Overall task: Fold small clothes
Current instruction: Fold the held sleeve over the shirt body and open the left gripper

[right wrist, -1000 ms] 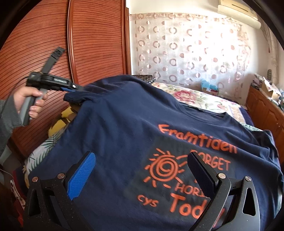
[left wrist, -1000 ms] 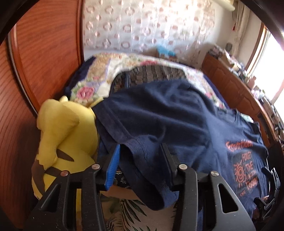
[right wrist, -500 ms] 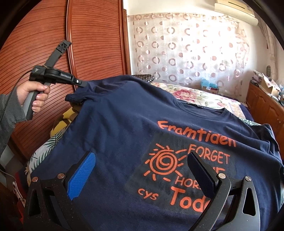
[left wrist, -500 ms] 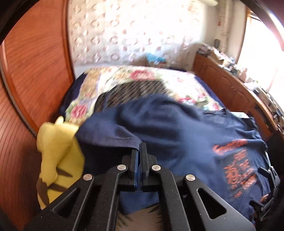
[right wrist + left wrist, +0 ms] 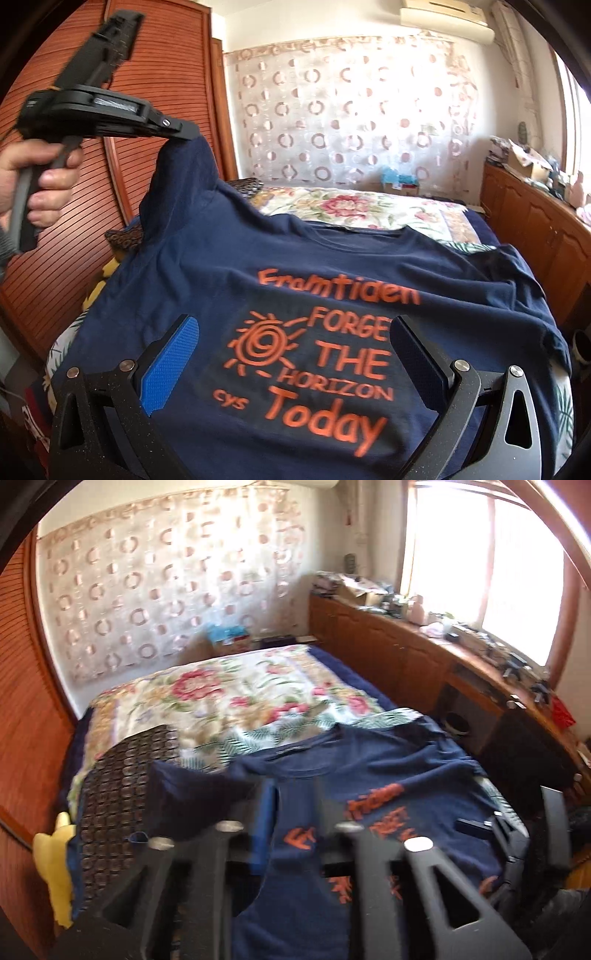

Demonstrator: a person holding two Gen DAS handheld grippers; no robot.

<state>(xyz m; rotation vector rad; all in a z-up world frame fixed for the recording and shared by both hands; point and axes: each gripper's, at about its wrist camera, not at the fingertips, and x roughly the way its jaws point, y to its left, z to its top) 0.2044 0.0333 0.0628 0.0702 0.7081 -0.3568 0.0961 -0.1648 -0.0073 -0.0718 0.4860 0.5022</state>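
Your navy cotton T-shirt with orange print [image 5: 332,295] lies face up on the floral-covered bed [image 5: 369,206]. Its sleeve [image 5: 184,173] is raised off the bed and hangs from the tip of your left gripper [image 5: 186,132]. The jaws there are opening, with navy cloth between them in the left wrist view; whether the pads press on it cannot be told through the blur. Your right gripper [image 5: 291,354] hovers over the printed chest, jaws spread wide and gripping nothing.
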